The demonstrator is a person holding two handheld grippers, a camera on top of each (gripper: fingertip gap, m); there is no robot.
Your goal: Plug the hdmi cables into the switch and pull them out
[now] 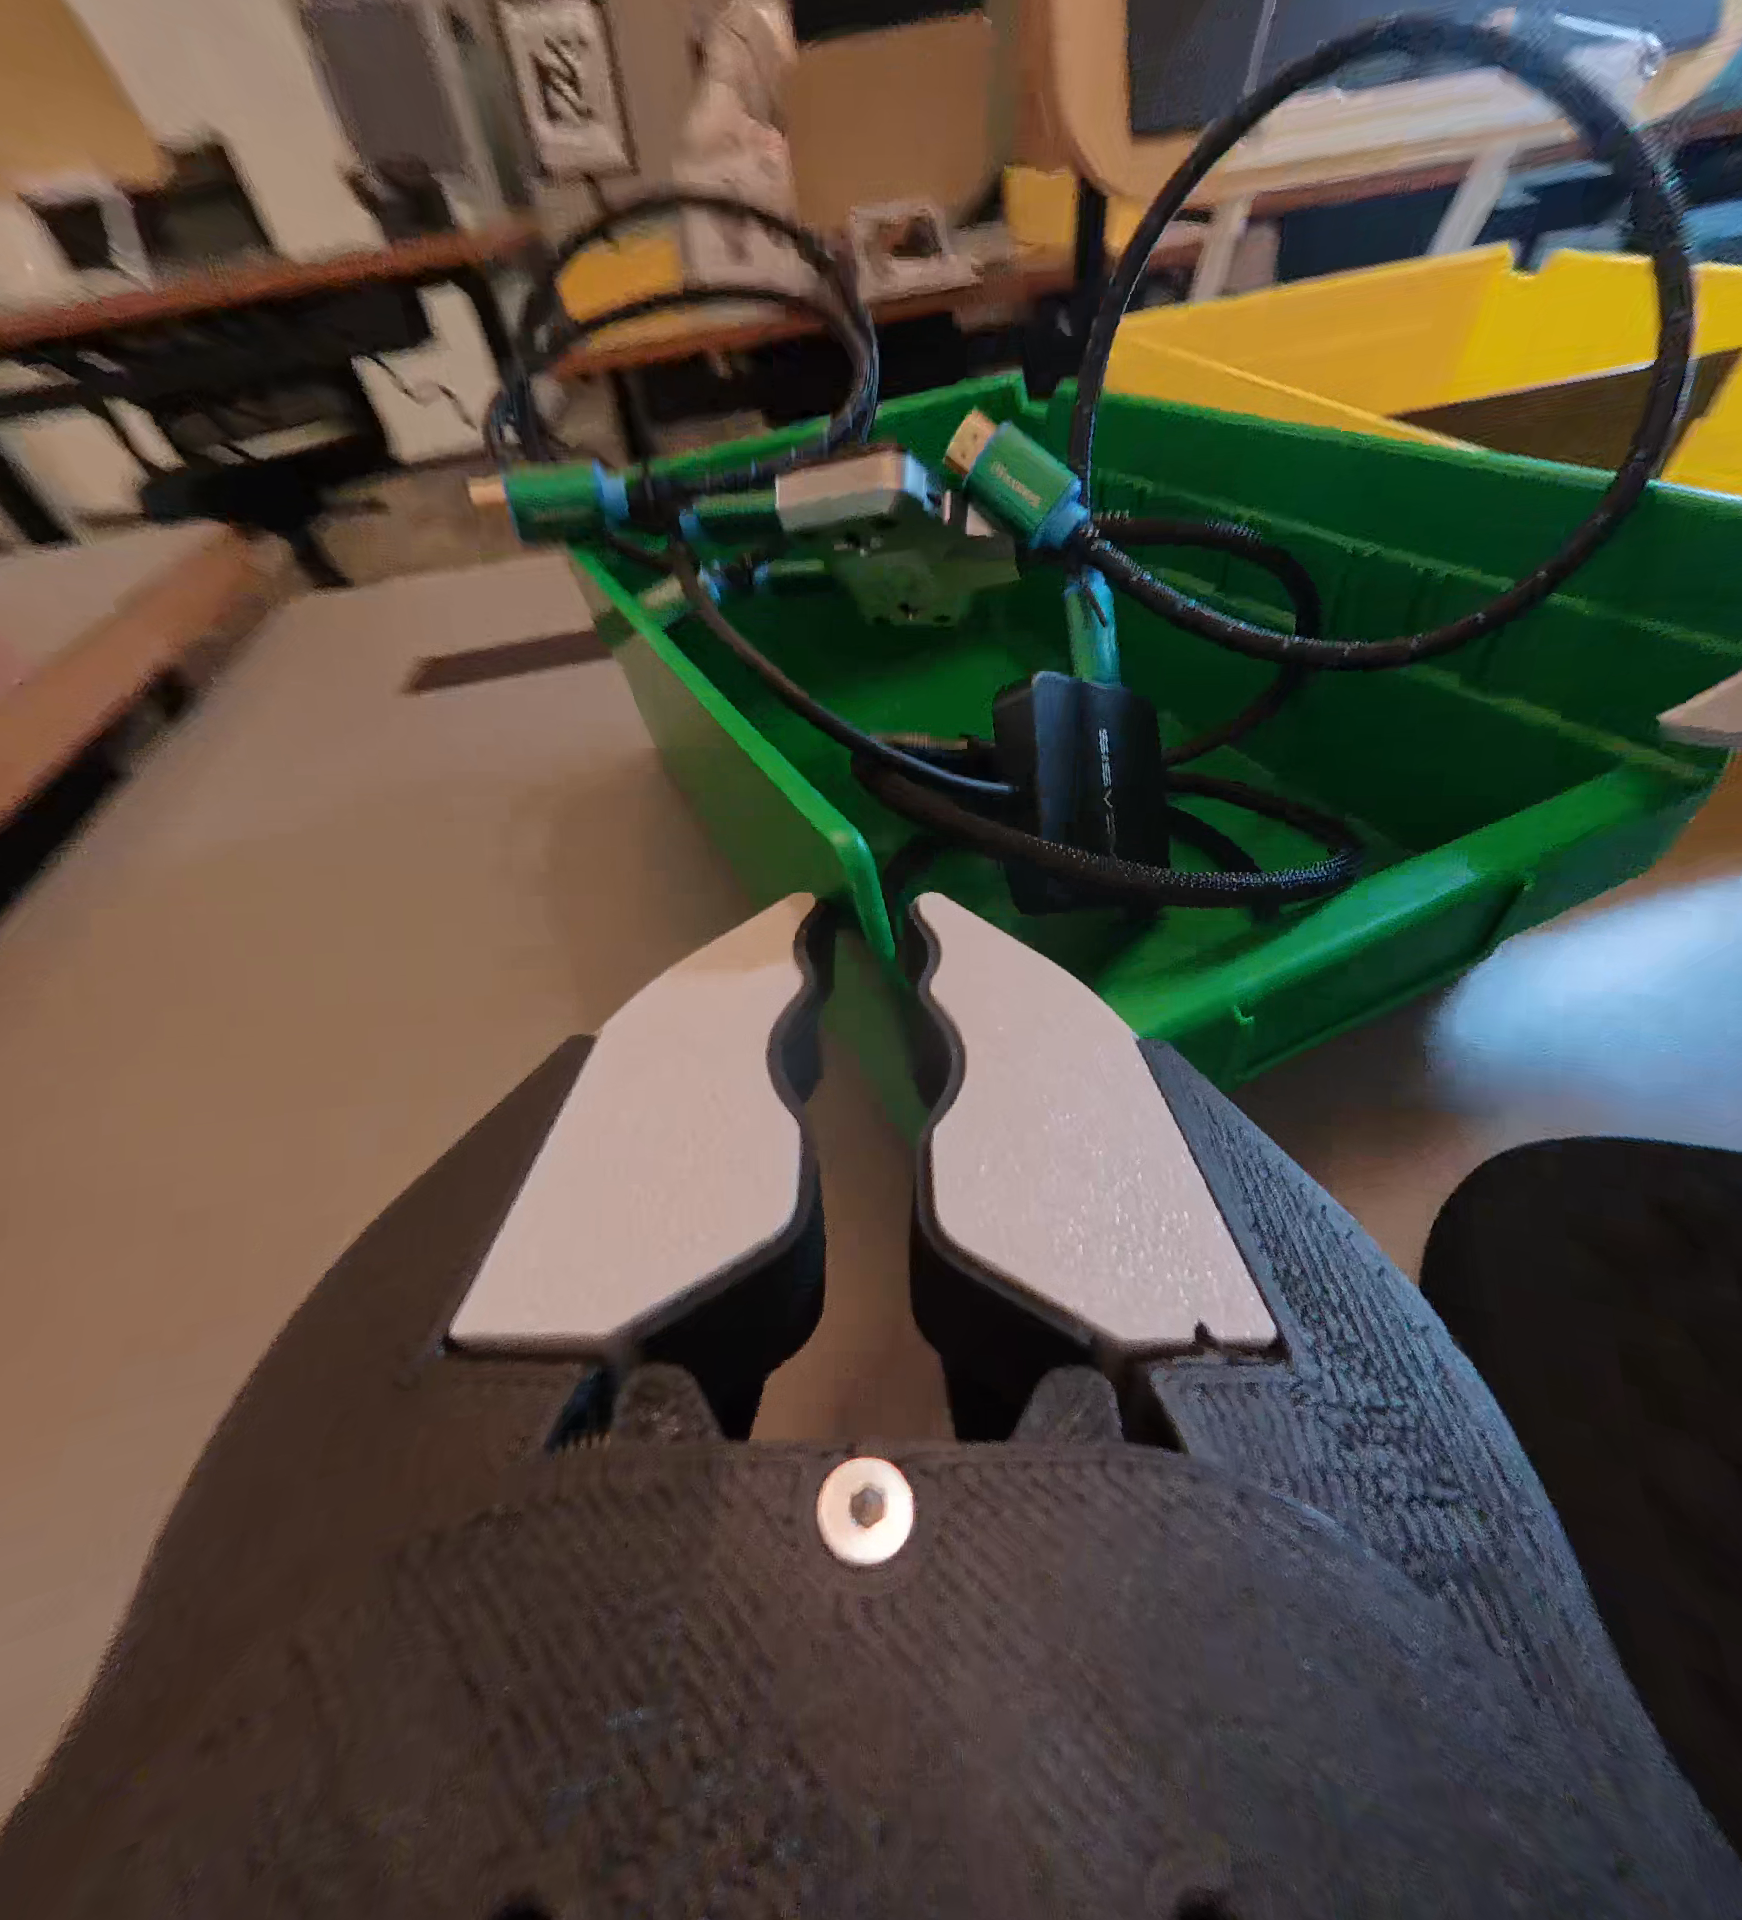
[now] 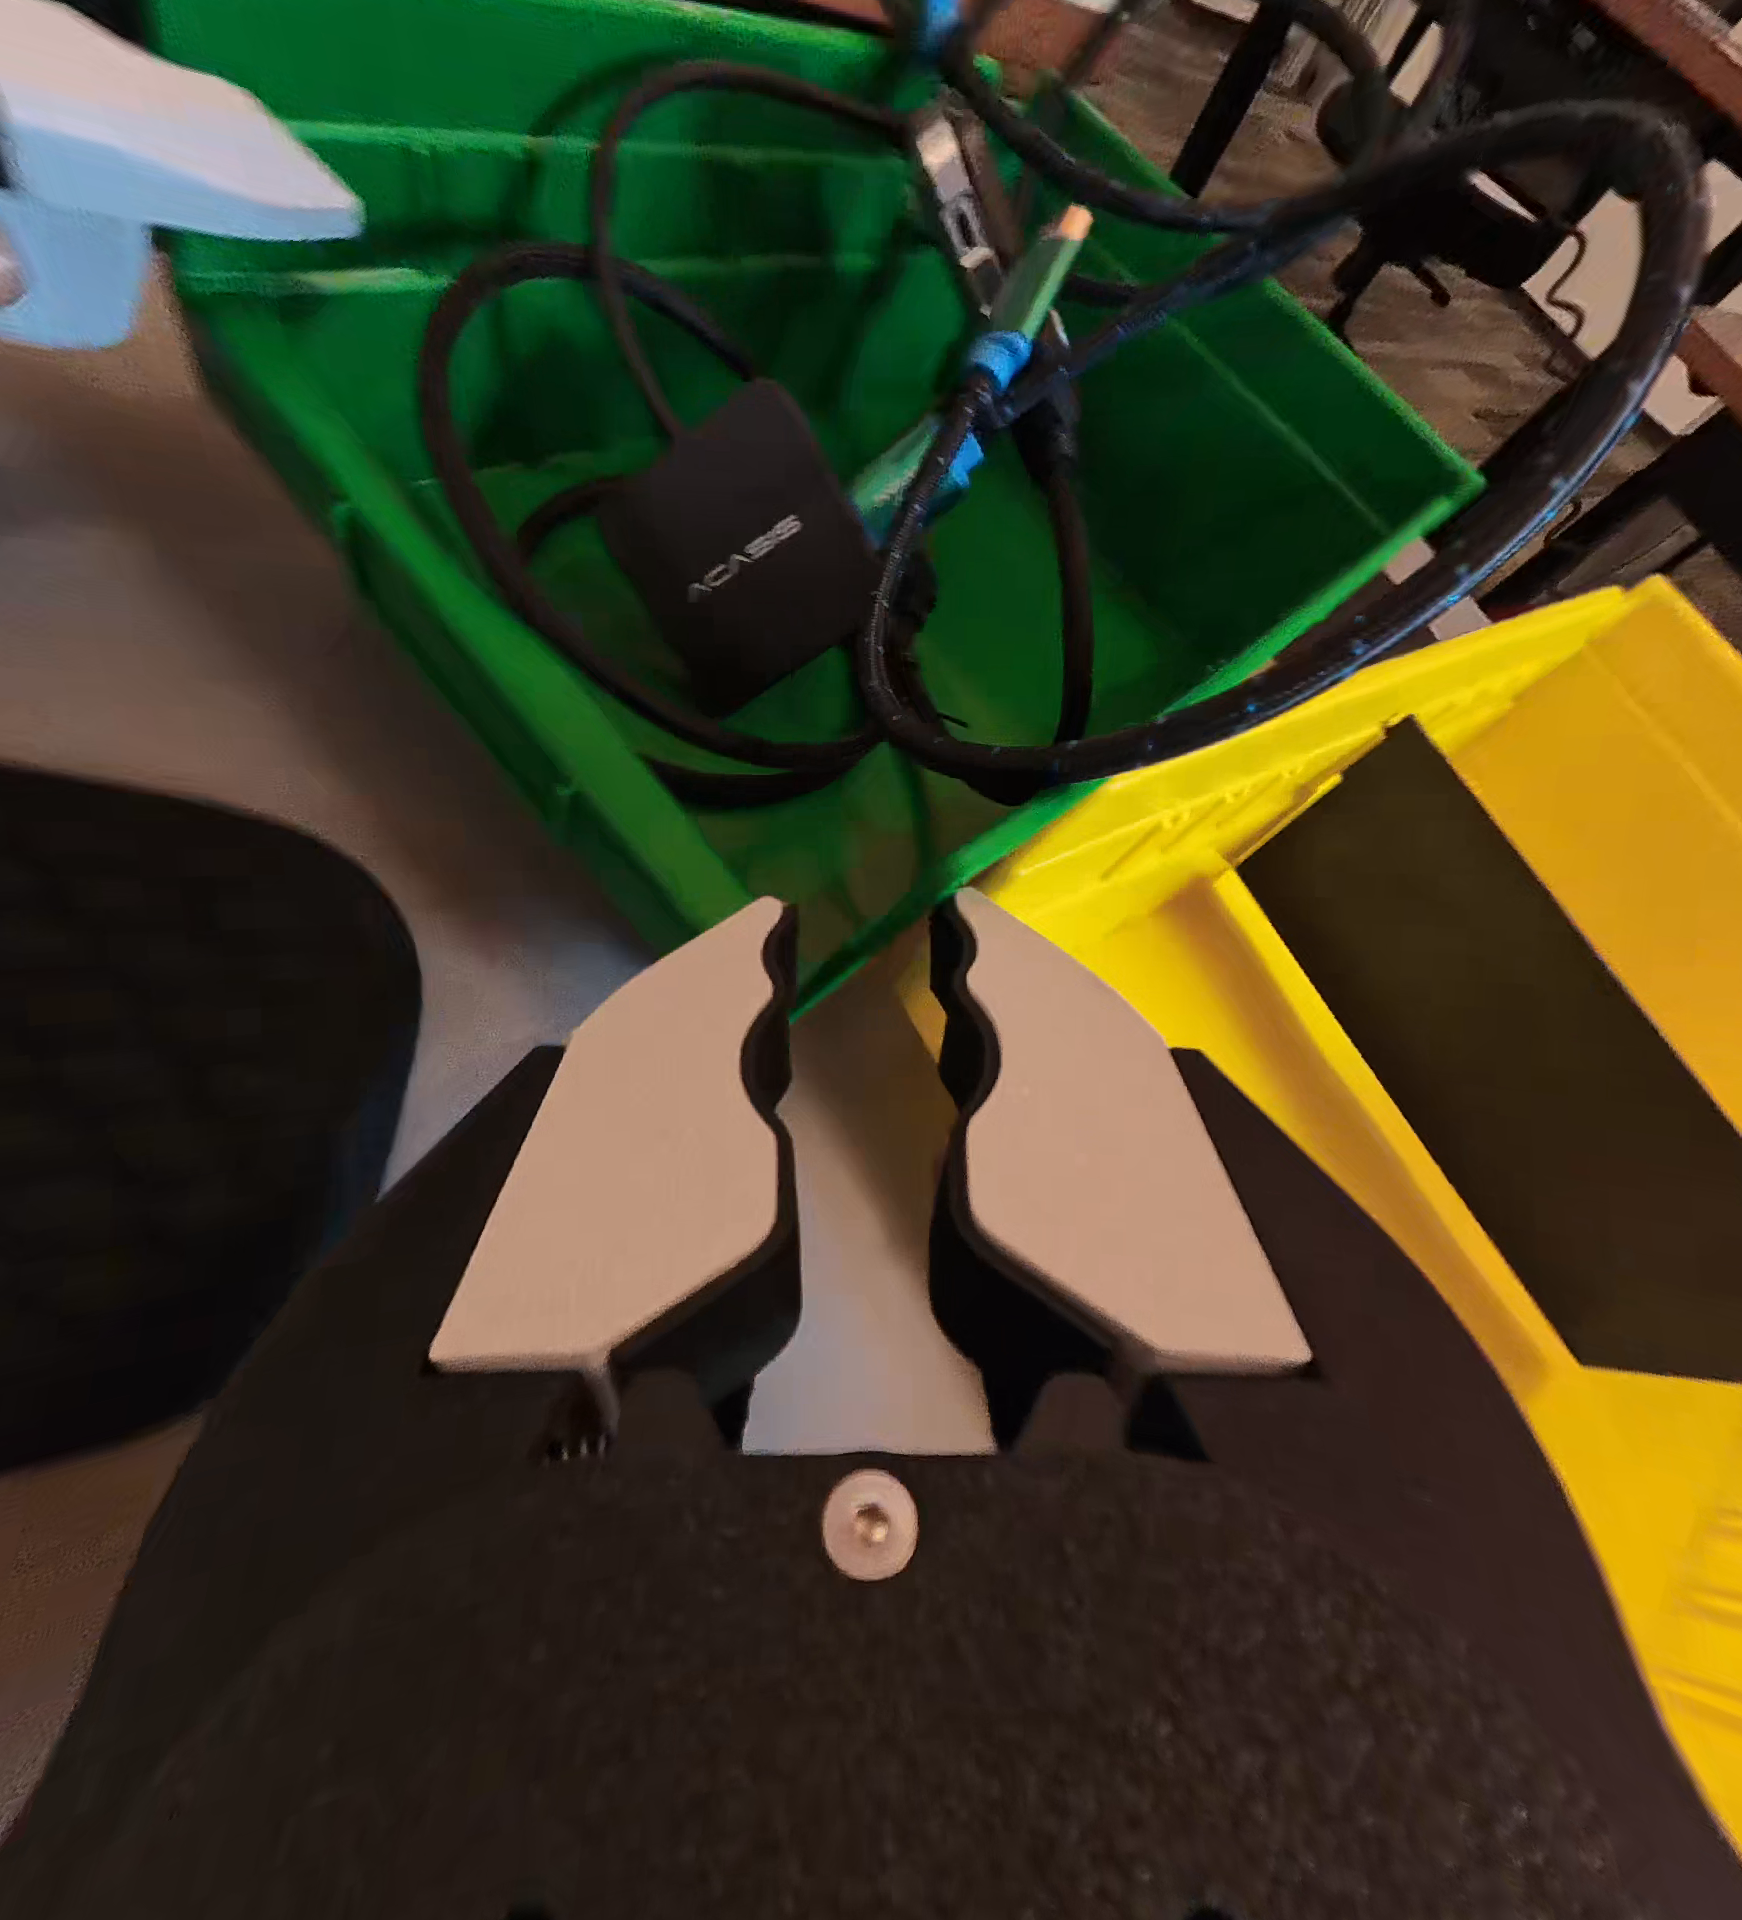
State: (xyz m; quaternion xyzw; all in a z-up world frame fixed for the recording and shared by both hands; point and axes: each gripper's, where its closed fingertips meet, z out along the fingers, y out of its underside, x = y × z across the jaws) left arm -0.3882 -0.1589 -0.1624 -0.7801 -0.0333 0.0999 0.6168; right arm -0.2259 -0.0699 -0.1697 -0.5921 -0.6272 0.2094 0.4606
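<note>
A green bin (image 1: 1293,977) (image 2: 576,748) on a beige table holds tangled black braided HDMI cables (image 1: 1656,312) (image 2: 1667,343) with green plugs. A silver box (image 1: 846,494) (image 2: 950,187) sits raised at the bin's far end with green plugs in its left side. A black box with lettering (image 1: 1080,790) (image 2: 753,540) lies in the bin, a green plug (image 1: 1090,634) at its end. One gold-tipped plug (image 1: 1018,468) (image 2: 1038,270) hangs free. My left gripper (image 1: 862,914) is slightly open at the bin's near corner. My right gripper (image 2: 862,920) is slightly open and empty, at the corner where both bins meet.
A yellow bin (image 1: 1469,332) (image 2: 1594,935) stands against the green one. A black rounded object (image 1: 1625,1455) (image 2: 119,1091) lies on the table between the grippers. The left gripper shows blurred in the right wrist view (image 2: 150,177). Desks and chairs stand behind. One gripper's finger ends stand about 20 cm off the other's.
</note>
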